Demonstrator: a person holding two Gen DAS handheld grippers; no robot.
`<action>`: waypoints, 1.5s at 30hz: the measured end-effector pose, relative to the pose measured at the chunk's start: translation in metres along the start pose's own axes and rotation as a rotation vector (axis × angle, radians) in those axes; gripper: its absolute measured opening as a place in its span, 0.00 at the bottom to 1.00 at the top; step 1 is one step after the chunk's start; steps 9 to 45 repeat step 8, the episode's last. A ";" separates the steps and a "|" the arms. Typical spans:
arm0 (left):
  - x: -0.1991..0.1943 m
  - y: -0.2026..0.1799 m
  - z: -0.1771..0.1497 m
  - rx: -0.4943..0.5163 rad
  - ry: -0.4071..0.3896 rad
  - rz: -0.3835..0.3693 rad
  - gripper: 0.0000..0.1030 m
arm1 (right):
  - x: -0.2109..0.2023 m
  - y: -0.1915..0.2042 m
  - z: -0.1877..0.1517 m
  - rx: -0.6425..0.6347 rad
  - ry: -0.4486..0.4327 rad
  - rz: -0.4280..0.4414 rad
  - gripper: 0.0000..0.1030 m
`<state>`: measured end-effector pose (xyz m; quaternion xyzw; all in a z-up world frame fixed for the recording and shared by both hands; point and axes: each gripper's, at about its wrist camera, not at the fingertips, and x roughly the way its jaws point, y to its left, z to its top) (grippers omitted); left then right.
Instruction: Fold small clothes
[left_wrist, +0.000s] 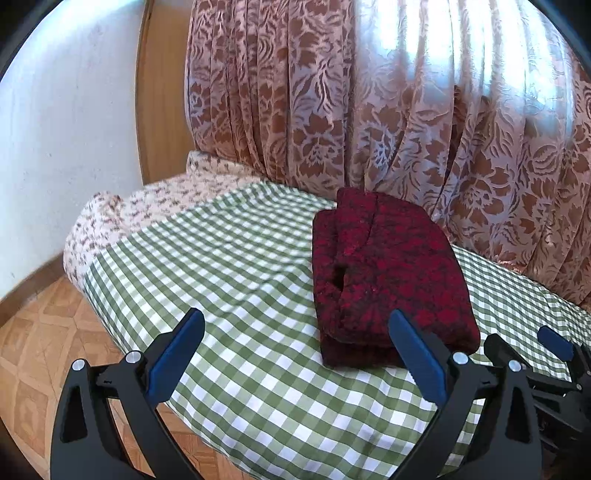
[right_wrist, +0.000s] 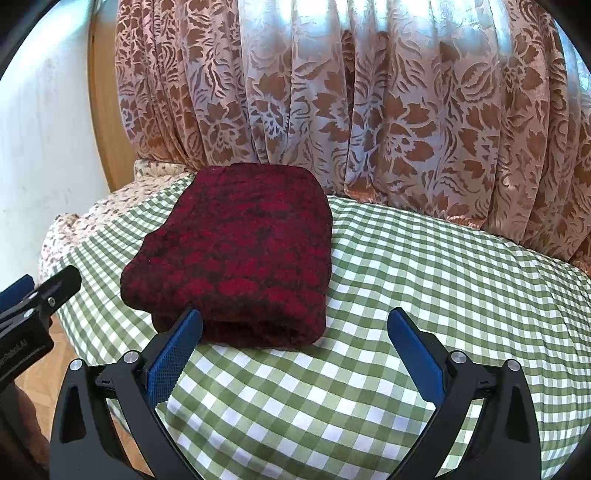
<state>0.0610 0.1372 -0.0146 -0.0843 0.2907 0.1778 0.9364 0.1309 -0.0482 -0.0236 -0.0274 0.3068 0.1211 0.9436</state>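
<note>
A dark red patterned knit garment (left_wrist: 384, 273) lies folded into a thick rectangle on the green-and-white checked cloth (left_wrist: 229, 273). It also shows in the right wrist view (right_wrist: 240, 258). My left gripper (left_wrist: 295, 325) is open and empty, just in front of the garment's near left corner. My right gripper (right_wrist: 293, 325) is open and empty, just in front of the garment's near edge. The right gripper shows at the right edge of the left wrist view (left_wrist: 554, 354), and the left gripper at the left edge of the right wrist view (right_wrist: 40, 295).
The checked cloth (right_wrist: 424, 280) covers a bed or cushion with a floral sheet (left_wrist: 147, 206) at its far left. A pink and brown floral curtain (left_wrist: 369, 92) hangs behind. A white wall (left_wrist: 55, 129) and a patterned wood floor (left_wrist: 40, 350) lie to the left.
</note>
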 end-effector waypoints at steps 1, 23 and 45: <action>0.003 0.001 -0.001 -0.001 0.010 0.010 0.97 | 0.001 0.000 0.000 0.000 0.000 0.001 0.97; 0.006 0.000 -0.009 -0.006 0.005 0.014 0.98 | 0.001 -0.002 -0.001 0.018 -0.001 -0.021 0.97; 0.006 0.000 -0.009 -0.006 0.005 0.014 0.98 | 0.001 -0.002 -0.001 0.018 -0.001 -0.021 0.97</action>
